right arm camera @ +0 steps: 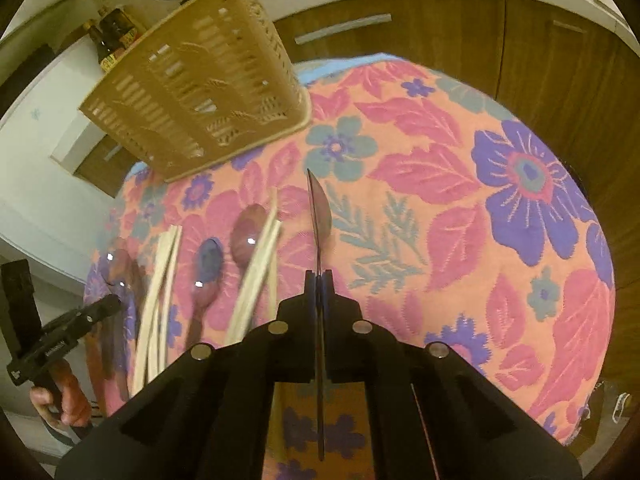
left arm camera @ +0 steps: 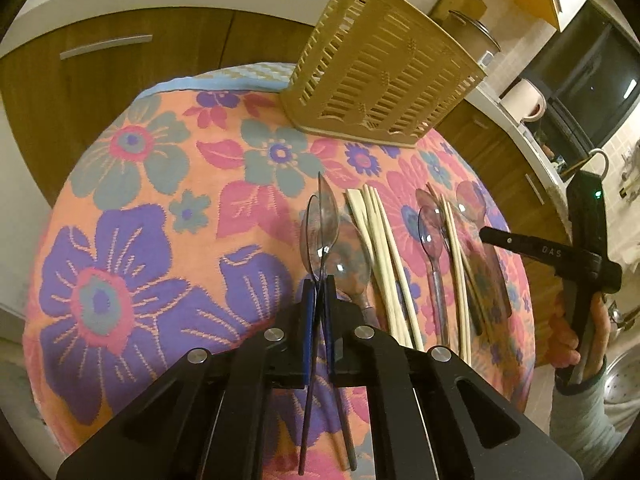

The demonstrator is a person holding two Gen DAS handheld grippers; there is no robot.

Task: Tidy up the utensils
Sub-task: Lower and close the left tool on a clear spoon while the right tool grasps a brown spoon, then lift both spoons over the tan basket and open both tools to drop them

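Note:
My left gripper [left arm camera: 319, 280] is shut on two clear plastic spoons [left arm camera: 320, 224], their bowls sticking up past the pads and their handles running back under it. Another clear spoon [left arm camera: 352, 264] lies just right of it on the floral cloth [left arm camera: 120, 240], then cream chopsticks [left arm camera: 380, 248], more spoons [left arm camera: 430, 232] and more chopsticks [left arm camera: 456, 256]. My right gripper [right arm camera: 319, 276] is shut on one clear spoon [right arm camera: 319, 208], seen edge-on. To its left lie chopsticks [right arm camera: 260, 264] and spoons [right arm camera: 206, 268]. A tan slotted utensil basket [left arm camera: 384, 72] [right arm camera: 196, 92] stands at the far edge.
The round table's cloth ends against wooden cabinets [left arm camera: 100, 80] with a white counter above. A white mug [left arm camera: 524, 100] and a dark oven door [left arm camera: 592, 80] are at the right. Dark bottles [right arm camera: 112, 36] stand behind the basket. A steel bowl [left arm camera: 624, 372] sits low right.

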